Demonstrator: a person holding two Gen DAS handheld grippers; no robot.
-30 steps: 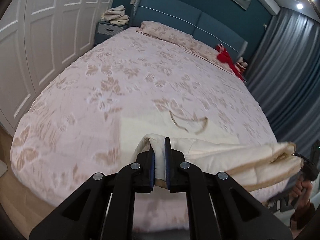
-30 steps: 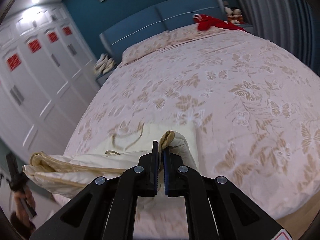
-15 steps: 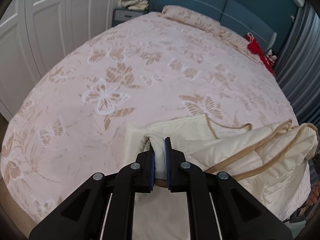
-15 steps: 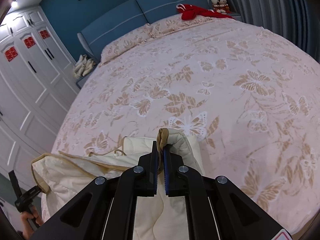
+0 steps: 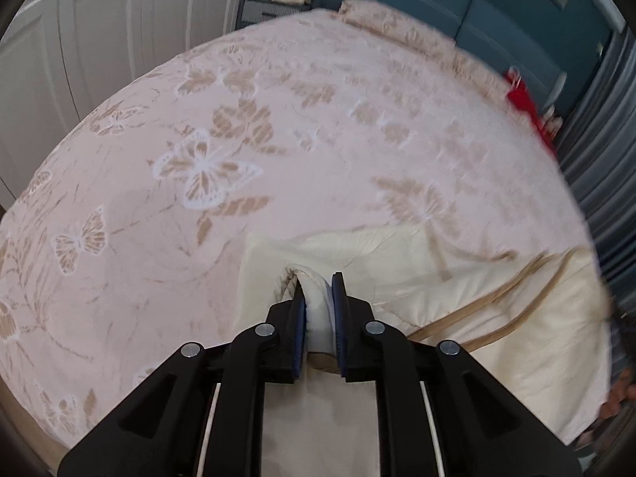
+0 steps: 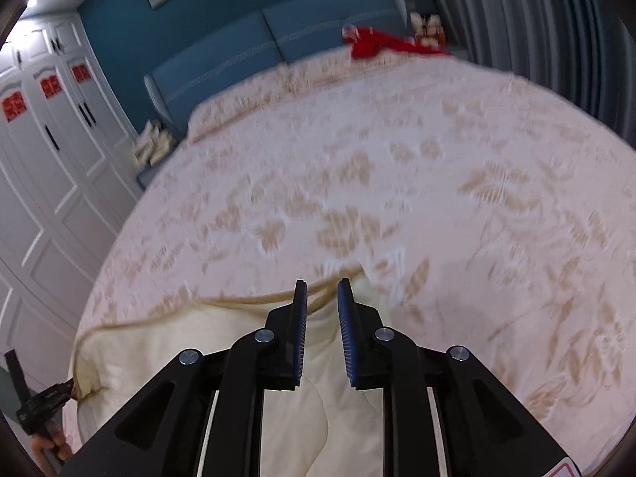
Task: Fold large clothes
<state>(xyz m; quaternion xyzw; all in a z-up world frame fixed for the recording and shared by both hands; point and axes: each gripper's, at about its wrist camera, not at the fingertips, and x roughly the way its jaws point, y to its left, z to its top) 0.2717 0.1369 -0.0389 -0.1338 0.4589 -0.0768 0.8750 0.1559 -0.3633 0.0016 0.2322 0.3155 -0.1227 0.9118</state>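
Cream garment (image 5: 497,318) lies at the near edge of the bed (image 5: 278,139), doubled over on itself, tan trim showing along the fold; placed there because the bed gives a broad flat surface for laying the layers square. Left gripper (image 5: 318,306) has its fingers pinched narrow on a bunched corner, likely to pin that end flat while the fold settles. Right gripper (image 6: 322,306) hovers just over the garment's far edge, fingers parted, nothing between them; this corner looks released. Next, probably, the left corner gets let go too.
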